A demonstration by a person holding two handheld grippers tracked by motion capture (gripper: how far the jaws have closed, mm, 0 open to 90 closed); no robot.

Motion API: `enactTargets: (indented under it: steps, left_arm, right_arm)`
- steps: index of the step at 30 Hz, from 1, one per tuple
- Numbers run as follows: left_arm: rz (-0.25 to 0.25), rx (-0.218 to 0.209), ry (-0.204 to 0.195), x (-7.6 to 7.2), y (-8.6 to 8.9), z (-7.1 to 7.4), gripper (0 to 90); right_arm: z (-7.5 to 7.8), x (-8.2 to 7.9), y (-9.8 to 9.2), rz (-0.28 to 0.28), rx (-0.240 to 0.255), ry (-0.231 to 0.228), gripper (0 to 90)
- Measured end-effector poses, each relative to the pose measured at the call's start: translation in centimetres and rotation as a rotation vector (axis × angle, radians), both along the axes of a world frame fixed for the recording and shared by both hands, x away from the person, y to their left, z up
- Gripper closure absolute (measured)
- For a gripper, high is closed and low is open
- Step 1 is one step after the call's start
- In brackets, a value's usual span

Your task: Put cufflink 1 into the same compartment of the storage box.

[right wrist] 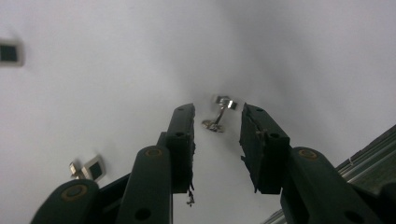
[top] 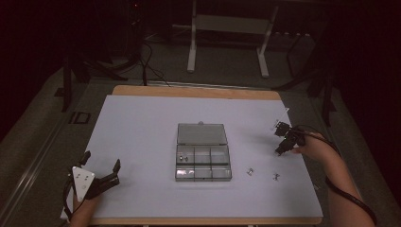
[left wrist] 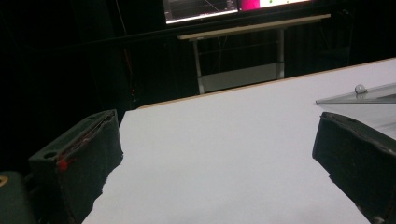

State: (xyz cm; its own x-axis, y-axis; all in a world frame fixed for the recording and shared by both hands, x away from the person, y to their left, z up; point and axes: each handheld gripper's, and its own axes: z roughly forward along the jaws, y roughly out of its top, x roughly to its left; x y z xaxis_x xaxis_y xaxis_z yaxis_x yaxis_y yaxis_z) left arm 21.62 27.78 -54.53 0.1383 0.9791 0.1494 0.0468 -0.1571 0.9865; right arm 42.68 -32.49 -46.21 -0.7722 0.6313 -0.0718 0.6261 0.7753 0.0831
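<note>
Right gripper (right wrist: pixel 217 122) near right tabletop (top: pixel 142 118) edge, fingers narrow, straddling cufflink (right wrist: pixel 218 114), not touching. Left gripper (top: pixel 100 171) at near-left corner, fingers wide, nothing between.

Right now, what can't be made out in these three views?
High view: the small pieces in the clear box are too small to identify.
Left gripper view: the box lid is cut off by the right edge and partly behind a finger.
Right gripper view: a dark square piece is blurred and cropped by the left edge.
</note>
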Motion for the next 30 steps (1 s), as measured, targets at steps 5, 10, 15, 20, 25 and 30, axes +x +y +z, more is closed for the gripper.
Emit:
enactTargets:
  steps: [5, 10, 15, 20, 25, 30]
  left_arm:
    - [-0.001, 0.000, 0.000, 0.0, 0.0, 0.0, 2.4]
    - [-0.001, 0.000, 0.000, 0.0, 0.0, 0.0, 2.4]
    - [-0.002, -0.001, -0.001, 0.0, 0.0, 0.0, 2.4]
    - [-0.001, 0.000, -0.001, 0.0, 0.0, 0.0, 2.4]
    - [-0.001, 0.000, 0.001, 0.0, 0.0, 0.0, 2.4]
    - [-0.001, 0.000, 0.001, 0.0, 0.0, 0.0, 2.4]
  right_arm:
    - [-1.0, 0.7, -0.3, -0.068, 0.007, 0.009, 64.0]
    - [-1.9, 1.1, -0.3, -0.112, 0.015, 0.028, 64.0]
    - [-2.7, 1.4, -0.3, -0.123, 0.001, 0.038, 64.1]
    - [-3.2, 1.4, -0.2, -0.118, -0.007, 0.059, 67.6]
    - [-3.2, 1.3, 0.0, -0.102, -0.015, 0.072, 72.7]
    - [-2.6, 1.1, 0.5, -0.049, -0.025, 0.076, 73.0]
